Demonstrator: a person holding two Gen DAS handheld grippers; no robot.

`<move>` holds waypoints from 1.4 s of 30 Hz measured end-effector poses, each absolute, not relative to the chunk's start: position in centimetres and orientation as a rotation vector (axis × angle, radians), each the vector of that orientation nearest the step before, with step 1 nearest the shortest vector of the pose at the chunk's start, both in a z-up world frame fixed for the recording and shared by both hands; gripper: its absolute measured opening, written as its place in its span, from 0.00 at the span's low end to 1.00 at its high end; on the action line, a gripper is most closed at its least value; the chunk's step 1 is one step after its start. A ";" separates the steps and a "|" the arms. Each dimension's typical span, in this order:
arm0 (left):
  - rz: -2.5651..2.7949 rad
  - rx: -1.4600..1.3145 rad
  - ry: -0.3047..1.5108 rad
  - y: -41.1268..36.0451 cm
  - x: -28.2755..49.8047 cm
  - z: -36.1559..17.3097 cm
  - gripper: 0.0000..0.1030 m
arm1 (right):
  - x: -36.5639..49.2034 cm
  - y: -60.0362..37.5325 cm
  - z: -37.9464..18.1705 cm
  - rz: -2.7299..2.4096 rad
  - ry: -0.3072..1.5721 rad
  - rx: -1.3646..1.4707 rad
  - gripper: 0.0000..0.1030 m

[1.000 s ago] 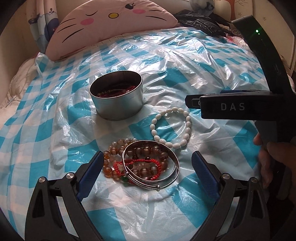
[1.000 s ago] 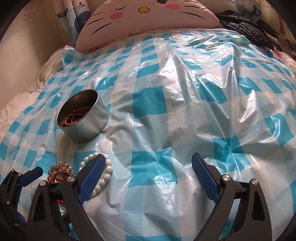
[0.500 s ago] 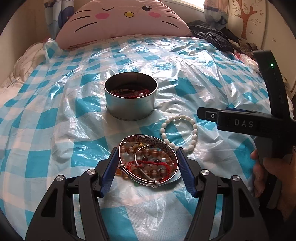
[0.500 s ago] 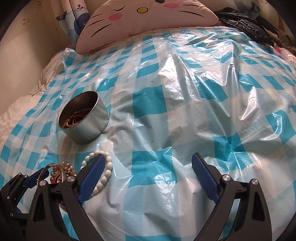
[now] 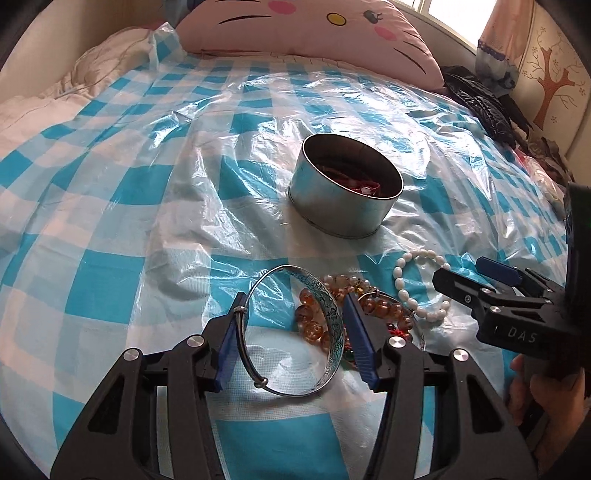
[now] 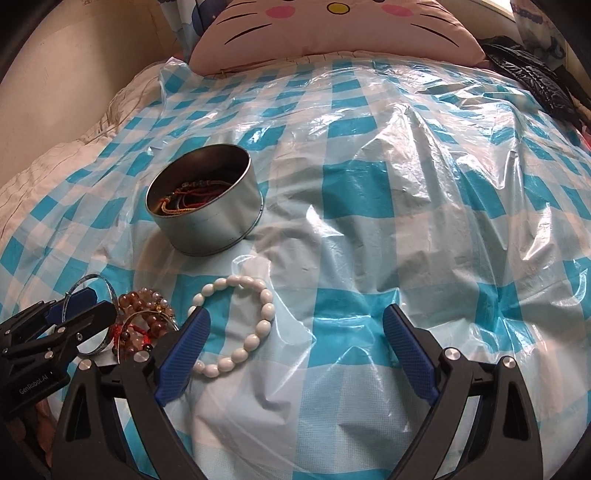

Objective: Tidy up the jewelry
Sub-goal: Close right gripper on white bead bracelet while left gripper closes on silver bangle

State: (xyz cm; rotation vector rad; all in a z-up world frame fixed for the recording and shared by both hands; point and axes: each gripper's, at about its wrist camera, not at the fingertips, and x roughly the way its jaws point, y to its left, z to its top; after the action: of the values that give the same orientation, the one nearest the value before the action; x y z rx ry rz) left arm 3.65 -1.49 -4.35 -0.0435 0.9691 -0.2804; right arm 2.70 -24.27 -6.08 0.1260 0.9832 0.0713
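My left gripper (image 5: 293,297) has a silver engraved bangle (image 5: 330,314) between its blue pads; the jaws are closing and both pads touch its rim. The bangle stands tilted, raised off a pile of amber bead bracelets (image 5: 314,325) and a red cord bracelet (image 5: 400,334). A white bead bracelet (image 6: 264,325) lies flat beside that pile. My right gripper (image 6: 295,314) hangs open over the sheet, its left finger overlapping the white bracelet's edge. Beyond stands a round metal tin (image 5: 343,210) with cords and beads inside, also in the right wrist view as the tin (image 6: 207,232).
A blue-and-white checked plastic sheet (image 6: 369,184) covers the bed. A pink cat-face pillow (image 5: 314,29) lies at the head. A black garment (image 5: 476,99) sits at the far right and a white quilt (image 5: 55,92) bunches at the left. A hand (image 5: 546,391) holds the right gripper.
The left jaws narrowed around the pile and took the silver bangle by its rim. The bangle now stands tilted to the left of the beads. The view rolled and shifted sideways.
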 end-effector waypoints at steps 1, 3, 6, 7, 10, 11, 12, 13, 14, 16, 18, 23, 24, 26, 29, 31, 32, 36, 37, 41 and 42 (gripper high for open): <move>-0.285 -0.048 0.970 -1.4 3.7 -4.3 0.49 | 2.8 -24.0 -6.2 0.081 0.992 0.117 0.88; -0.291 -0.058 0.974 -1.3 3.7 -4.4 0.51 | 2.9 -23.4 -6.4 0.097 1.003 0.097 0.88; -0.283 -0.066 0.975 -1.2 3.8 -4.4 0.53 | 2.9 -22.9 -6.3 0.109 0.996 0.075 0.88; -0.282 -0.071 0.975 -1.1 3.8 -4.4 0.53 | 2.9 -22.9 -6.3 0.105 0.992 0.072 0.88; -0.274 -0.081 0.976 -1.0 3.9 -4.4 0.53 | 2.8 -23.4 -6.1 0.076 0.981 0.081 0.88; -0.276 -0.080 0.977 -1.0 3.9 -4.4 0.54 | 2.8 -23.5 -6.1 0.079 0.982 0.090 0.88; -0.279 -0.076 0.976 -1.1 3.9 -4.4 0.56 | 2.8 -23.5 -6.2 0.087 0.984 0.095 0.88; -0.281 -0.070 0.973 -1.2 3.8 -4.4 0.60 | 2.9 -23.4 -6.2 0.098 0.985 0.094 0.88; -0.283 -0.060 0.970 -1.4 3.7 -4.3 0.65 | 2.9 -23.2 -6.2 0.109 0.986 0.089 0.88; -0.286 -0.042 0.965 -1.7 3.6 -4.2 0.71 | 3.0 -22.6 -6.2 0.139 0.989 0.073 0.88; -0.284 -0.027 0.963 -1.9 3.6 -4.3 0.76 | 3.1 -22.1 -6.3 0.154 0.996 0.054 0.88; -0.268 0.011 0.980 -2.4 3.7 -4.7 0.78 | 3.4 -22.0 -7.0 0.134 1.034 0.044 0.85; -0.267 0.011 0.979 -2.4 3.7 -4.7 0.78 | 3.3 -22.2 -7.0 0.124 1.028 0.050 0.78; -0.269 -0.004 0.977 -2.1 3.7 -4.6 0.78 | 3.2 -22.9 -6.9 0.117 1.019 0.089 0.73; -0.278 -0.066 0.970 -1.1 3.9 -4.3 0.78 | 3.1 -23.7 -6.8 0.124 1.014 0.138 0.69; -0.285 -0.118 0.971 -0.3 4.1 -4.2 0.78 | 3.3 -23.8 -6.9 0.136 1.017 0.160 0.69; -0.285 -0.142 0.969 0.1 4.1 -4.1 0.78 | 3.3 -24.0 -7.0 0.140 1.017 0.175 0.69; -0.215 -0.212 0.944 1.9 4.2 -3.8 0.78 | 3.4 -25.3 -7.1 0.169 1.000 0.286 0.69; -0.189 -0.220 0.938 2.4 4.2 -3.8 0.77 | 3.5 -25.3 -7.2 0.169 1.000 0.291 0.69; -0.174 -0.228 0.985 2.7 4.7 -4.5 0.63 | 3.7 -24.0 -7.2 0.143 1.019 0.193 0.48; -0.178 -0.203 0.990 2.3 4.7 -4.6 0.61 | 3.6 -23.9 -7.2 0.150 1.019 0.189 0.38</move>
State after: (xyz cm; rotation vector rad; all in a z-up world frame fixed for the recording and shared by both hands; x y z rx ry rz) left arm 4.75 2.32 -4.63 -0.2032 0.9903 -0.1778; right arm 3.63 -23.91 -7.21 0.1894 1.0188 0.1502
